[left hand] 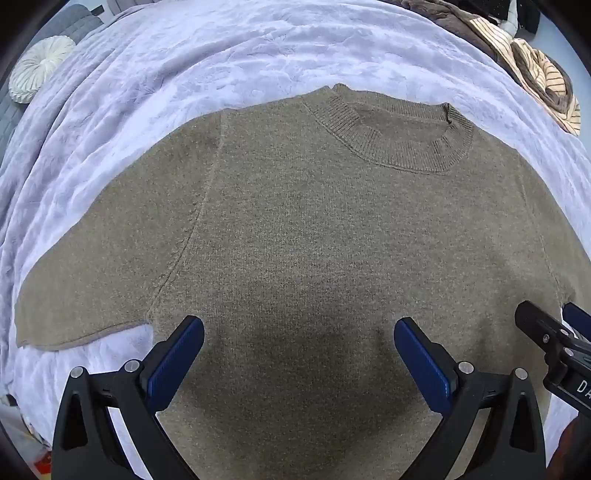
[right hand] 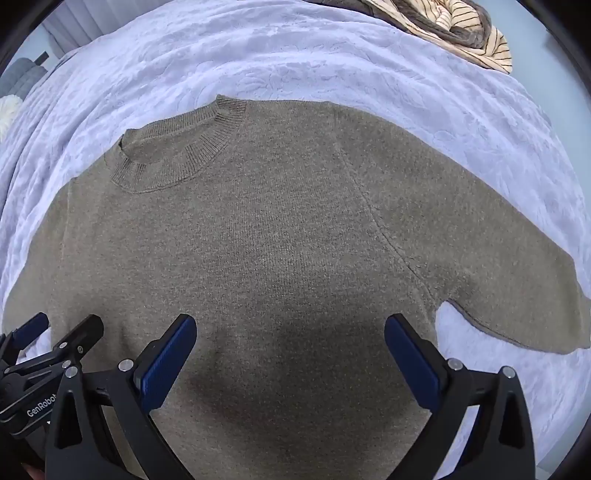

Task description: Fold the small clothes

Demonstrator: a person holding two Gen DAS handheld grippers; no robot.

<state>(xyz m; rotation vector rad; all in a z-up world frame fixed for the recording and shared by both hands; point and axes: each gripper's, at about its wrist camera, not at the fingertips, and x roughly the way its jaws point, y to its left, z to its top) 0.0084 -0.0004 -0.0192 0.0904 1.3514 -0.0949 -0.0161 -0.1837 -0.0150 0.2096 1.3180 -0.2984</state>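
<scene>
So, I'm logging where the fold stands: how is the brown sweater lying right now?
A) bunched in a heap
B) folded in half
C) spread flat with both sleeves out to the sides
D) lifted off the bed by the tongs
C: the brown sweater lies flat on the lilac blanket, a sleeve out to each side, and both tongs, left and right, are open above it, gripping nothing.

Sweater (left hand: 295, 229) (right hand: 280, 236): fine knit cloth, matt, slightly fuzzy; ribbed collar (left hand: 391, 140) (right hand: 177, 158). Under sweater, blanket (left hand: 184, 66) (right hand: 332, 62): plush fleece, soft embossed pattern, faint sheen. Beyond sweater's collar, striped cloth (left hand: 546, 81) (right hand: 469, 33): thin woven, crumpled. Left gripper (left hand: 299, 350), right gripper (right hand: 290, 347): matt black plastic, ribbed blue rubbery pads (left hand: 177, 358) (right hand: 170, 362), shiny metal pins.
</scene>
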